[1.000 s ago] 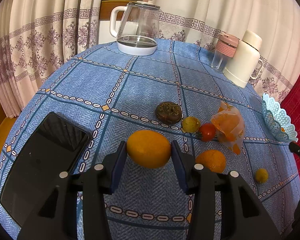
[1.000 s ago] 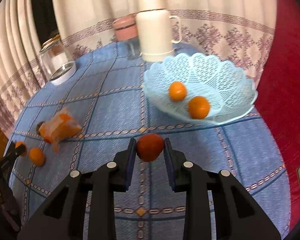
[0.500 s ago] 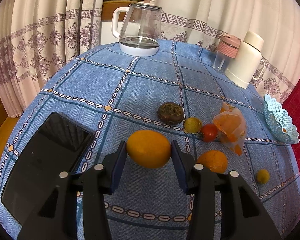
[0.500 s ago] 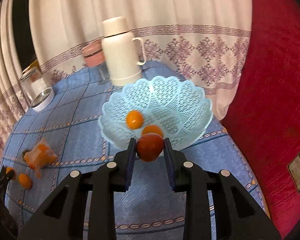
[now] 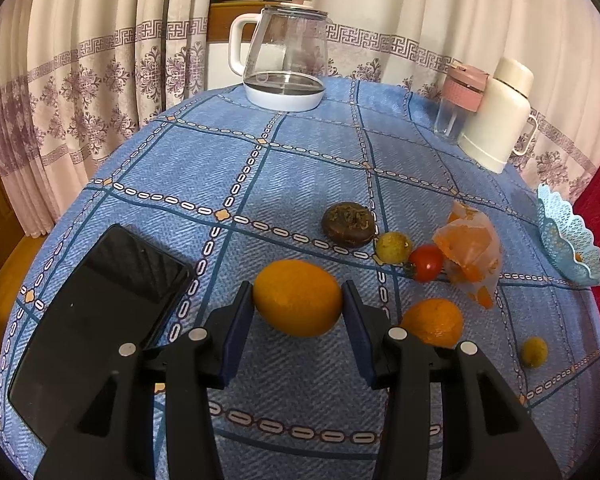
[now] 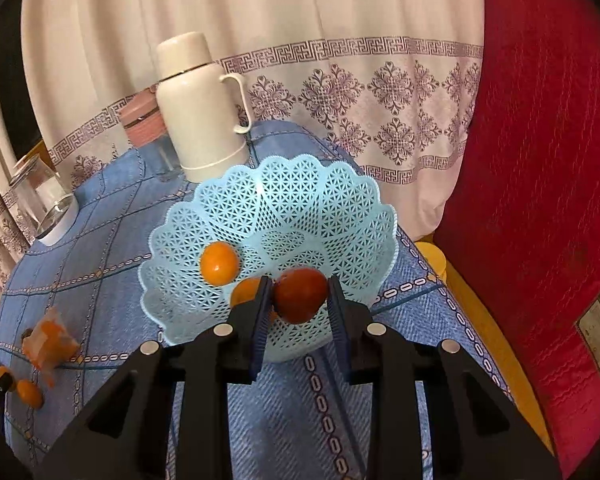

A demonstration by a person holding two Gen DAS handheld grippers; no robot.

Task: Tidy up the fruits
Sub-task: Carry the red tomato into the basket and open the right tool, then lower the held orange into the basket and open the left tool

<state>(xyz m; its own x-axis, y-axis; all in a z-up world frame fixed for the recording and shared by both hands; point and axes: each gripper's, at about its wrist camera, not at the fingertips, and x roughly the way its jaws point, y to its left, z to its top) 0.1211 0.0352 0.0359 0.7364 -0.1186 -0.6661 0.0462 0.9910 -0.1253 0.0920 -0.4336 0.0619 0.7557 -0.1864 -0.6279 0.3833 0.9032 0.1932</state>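
The right gripper [image 6: 298, 296] had carried its red fruit [image 6: 300, 294] from the open surface [image 6: 100, 280] to just over the basket [image 6: 284, 208], jaws pinching it throughout. Two oranges [image 6: 219, 262] lay in the basket as before. The left gripper [image 5: 298, 300] stayed put, jaws pressed on the big orange [image 5: 298, 298] resting on the surface. Other fruit nearby, including a tomato [image 5: 426, 263], had not moved.
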